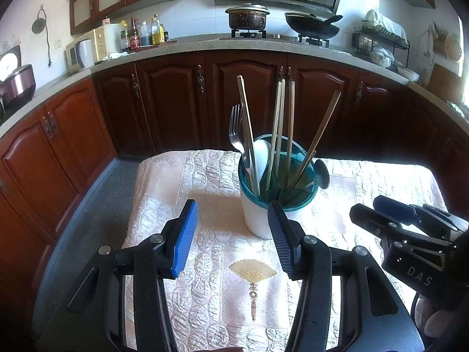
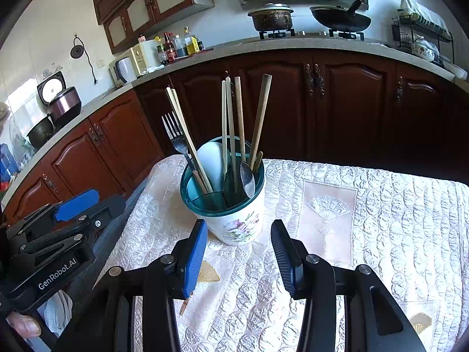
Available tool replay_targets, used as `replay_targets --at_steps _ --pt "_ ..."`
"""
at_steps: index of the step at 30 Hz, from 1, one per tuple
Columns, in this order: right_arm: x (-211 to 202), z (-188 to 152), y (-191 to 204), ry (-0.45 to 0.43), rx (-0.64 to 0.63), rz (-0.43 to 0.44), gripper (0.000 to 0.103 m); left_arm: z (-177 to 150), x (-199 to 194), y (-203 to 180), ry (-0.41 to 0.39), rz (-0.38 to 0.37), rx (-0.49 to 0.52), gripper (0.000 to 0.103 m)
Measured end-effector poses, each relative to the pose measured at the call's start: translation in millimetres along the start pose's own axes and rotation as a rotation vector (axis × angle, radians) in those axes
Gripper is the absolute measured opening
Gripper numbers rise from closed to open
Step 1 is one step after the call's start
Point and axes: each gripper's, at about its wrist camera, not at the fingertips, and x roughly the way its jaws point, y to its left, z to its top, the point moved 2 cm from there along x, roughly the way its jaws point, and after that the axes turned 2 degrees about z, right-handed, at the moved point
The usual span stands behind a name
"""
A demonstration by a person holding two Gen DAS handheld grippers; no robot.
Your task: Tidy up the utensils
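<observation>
A white floral utensil holder with a teal divided rim (image 1: 258, 220) (image 2: 237, 223) stands on the quilted table. It holds several wooden chopsticks (image 1: 280, 129) (image 2: 231, 129), a metal fork (image 1: 236, 129) (image 2: 173, 132), a white spoon (image 1: 261, 155) (image 2: 212, 158) and a metal spoon (image 2: 247, 177). My left gripper (image 1: 233, 220) is open and empty, just in front of the holder. My right gripper (image 2: 237, 236) is open and empty, its fingers either side of the holder's base. The right gripper also shows at the right of the left wrist view (image 1: 378, 211), and the left gripper at the left of the right wrist view (image 2: 85, 208).
The table wears a pale quilted cloth (image 1: 211, 299) (image 2: 395, 220) with fan motifs. Dark wood cabinets (image 1: 176, 99) and a counter with bottles (image 1: 143, 33), a pot (image 1: 247, 16) and a wok (image 1: 312, 25) run behind. Grey floor (image 1: 96, 202) lies to the left.
</observation>
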Motion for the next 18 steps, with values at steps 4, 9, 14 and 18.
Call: replay_targets --at_steps 4,9,14,18 --pt "0.7 -0.1 0.2 0.001 0.000 0.000 0.043 0.0 -0.2 0.0 -0.001 -0.001 0.000 0.049" --pt "3.8 -1.6 0.6 0.011 -0.003 0.000 0.043 -0.1 0.2 0.6 -0.002 -0.003 -0.002 0.049" --pt "5.6 -1.4 0.8 0.013 -0.008 0.002 0.043 0.0 1.2 0.3 0.001 -0.003 0.000 0.049" --pt "6.5 -0.8 1.3 0.016 -0.011 0.002 0.044 0.5 1.4 -0.3 0.002 -0.005 0.000 0.049"
